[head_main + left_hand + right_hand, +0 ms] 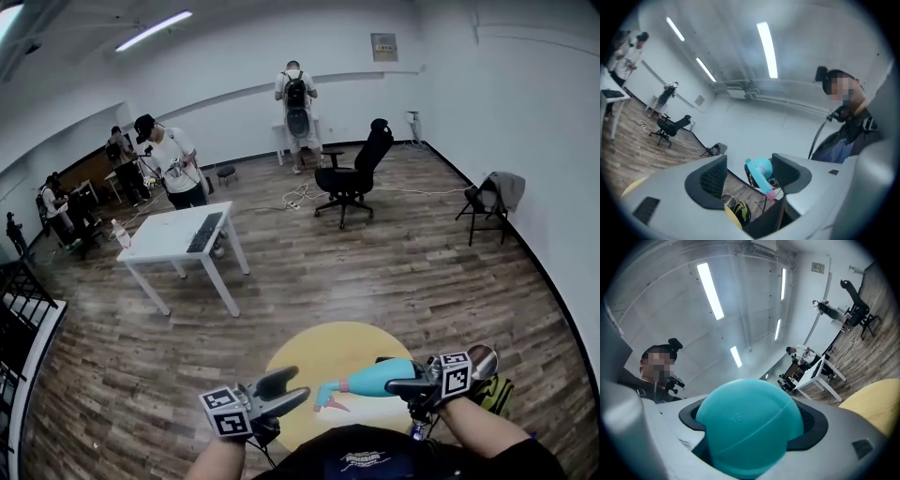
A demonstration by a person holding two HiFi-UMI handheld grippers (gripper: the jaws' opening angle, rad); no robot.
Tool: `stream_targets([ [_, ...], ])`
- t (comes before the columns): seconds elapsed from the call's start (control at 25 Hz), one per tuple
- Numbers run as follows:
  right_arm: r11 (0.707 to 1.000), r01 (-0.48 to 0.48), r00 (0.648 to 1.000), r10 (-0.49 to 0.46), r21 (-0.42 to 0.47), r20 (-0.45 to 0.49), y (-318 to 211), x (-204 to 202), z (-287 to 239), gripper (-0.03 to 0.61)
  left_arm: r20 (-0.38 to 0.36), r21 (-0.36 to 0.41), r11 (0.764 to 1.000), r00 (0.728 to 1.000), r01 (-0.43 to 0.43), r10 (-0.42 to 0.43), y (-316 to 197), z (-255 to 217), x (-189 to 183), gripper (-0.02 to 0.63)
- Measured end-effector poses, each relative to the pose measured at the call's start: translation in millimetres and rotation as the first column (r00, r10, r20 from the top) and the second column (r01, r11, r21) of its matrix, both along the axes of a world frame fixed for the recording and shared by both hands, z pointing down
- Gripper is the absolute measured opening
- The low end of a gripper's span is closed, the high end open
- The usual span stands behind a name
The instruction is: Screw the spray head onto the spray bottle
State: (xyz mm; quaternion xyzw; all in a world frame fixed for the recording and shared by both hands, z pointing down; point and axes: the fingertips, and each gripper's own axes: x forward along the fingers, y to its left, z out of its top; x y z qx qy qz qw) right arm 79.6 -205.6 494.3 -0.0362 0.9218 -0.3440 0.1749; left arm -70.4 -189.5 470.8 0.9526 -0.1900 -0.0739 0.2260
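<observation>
Teal spray bottle (373,378) lies on its side at lower centre of the head view, rounded base to the right, clamped in the right gripper (401,373). At its left end sits the spray head (330,395) – teal w/ pink trigger, trigger hanging down-left.

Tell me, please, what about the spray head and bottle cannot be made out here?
Whether the spray head is fully screwed on: joint too small in the head view, behind a jaw in the left gripper view.
The spray head in the right gripper view: the base of the spray bottle hides it.
</observation>
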Motion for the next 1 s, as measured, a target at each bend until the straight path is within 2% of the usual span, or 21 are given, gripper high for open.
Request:
stream_targets([
  [0.08,0.999,-0.043,0.999,0.044,-0.021,0.02,-7,16,3,0.466,-0.049,-0.055,0.997,0.997,0.057,-0.06,-10,1,-20,0.328],
  [0.16,0.999,-0.048,0.998,0.048,-0.017,0.028,-7,14,1,0.466,-0.026,-0.084,0.996,0.999,0.028,-0.03,-8,10,-11,0.33],
  [0.2,0.999,-0.035,0.999,0.036,-0.006,0.025,-5,6,-1,0.466,0.012,-0.077,0.997,1.0,-0.01,0.011,-3,16,3,0.33],
  [0.28,1.0,-0.002,1.0,0.001,0.022,0.016,-1,-15,-8,0.466,0.112,-0.01,0.995,0.989,-0.095,0.096,8,24,40,0.327],
  [0.32,1.0,0.01,1.0,-0.01,0.027,0.023,-1,-22,-11,0.466,0.149,0.036,0.991,0.982,-0.126,0.119,13,23,55,0.237],
  [0.36,1.0,0.016,0.999,-0.017,0.026,0.039,-3,-25,-14,0.466,0.179,0.078,0.987,0.976,-0.141,0.125,15,20,64,0.202],
  [0.44,0.998,0.043,0.998,-0.044,0.035,0.034,0,-26,-15,0.465,0.266,0.162,0.973,0.957,-0.162,0.115,17,16,69,0.2],
  [0.52,0.994,0.092,0.996,-0.091,0.062,-0.027,12,-28,-11,0.463,0.36,0.236,0.948,0.925,-0.213,0.119,23,19,69,0.201],
  [0.6,0.99,0.122,0.991,-0.117,0.072,-0.062,19,-32,-7,0.463,0.392,0.25,0.938,0.911,-0.242,0.131,26,19,67,0.202],
  [0.68,0.992,0.111,0.993,-0.109,0.055,-0.043,17,-35,-9,0.463,0.34,0.19,0.956,0.929,-0.222,0.148,23,18,63,0.206],
  [0.8,0.996,0.08,0.997,-0.08,0.035,-0.011,10,-35,-14,0.465,0.191,0.084,0.985,0.972,-0.153,0.134,15,7,52,0.22],
  [0.84,0.998,0.064,0.998,-0.064,0.027,-0.001,8,-30,-14,0.465,0.123,0.061,0.992,0.987,-0.108,0.1,9,0,42,0.26],
  [0.88,0.999,0.04,0.999,-0.04,0.016,0.01,4,-22,-14,0.465,0.046,0.035,0.998,0.997,-0.055,0.054,2,-8,26,0.272],
  [0.96,1.0,-0.018,0.999,0.018,-0.01,0.028,-5,0,-10,0.465,-0.078,-0.025,0.999,0.996,0.04,-0.042,-12,-19,-8,0.305],
  [1.0,0.999,-0.042,0.999,0.043,-0.018,0.033,-8,10,-9,0.465,-0.103,-0.05,0.996,0.992,0.069,-0.074,-16,-20,-21,0.305],
])
